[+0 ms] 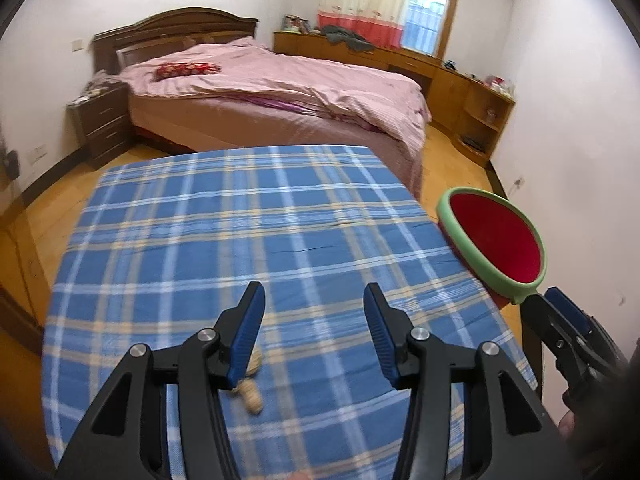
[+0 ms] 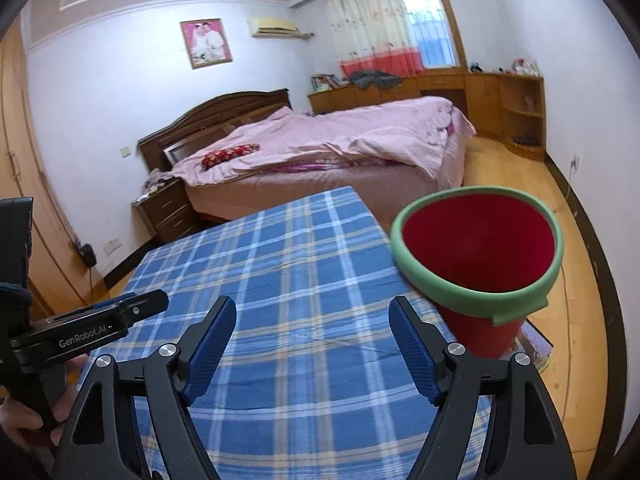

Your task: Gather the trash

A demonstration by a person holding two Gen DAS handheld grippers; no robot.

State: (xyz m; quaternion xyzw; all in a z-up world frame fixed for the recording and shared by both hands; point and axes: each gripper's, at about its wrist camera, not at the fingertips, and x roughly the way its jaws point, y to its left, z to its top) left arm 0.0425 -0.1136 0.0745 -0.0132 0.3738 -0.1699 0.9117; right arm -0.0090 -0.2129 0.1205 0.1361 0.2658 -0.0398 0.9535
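A tan peanut shell (image 1: pixel 251 394) lies on the blue plaid tablecloth (image 1: pixel 248 232), just below and right of my left gripper's left finger. My left gripper (image 1: pixel 314 300) is open and empty above the table's near part. A red bin with a green rim (image 2: pixel 478 264) stands at the table's right edge; it also shows in the left wrist view (image 1: pixel 496 240). My right gripper (image 2: pixel 312 312) is open and empty, its right finger close to the bin. In the left wrist view the right gripper (image 1: pixel 560 312) sits just below the bin's rim.
A bed with a pink cover (image 1: pixel 280 88) stands beyond the table. A dark nightstand (image 1: pixel 100 120) is left of the bed. Wooden cabinets (image 1: pixel 460 80) run along the far wall. Wooden floor (image 2: pixel 568 280) lies right of the table.
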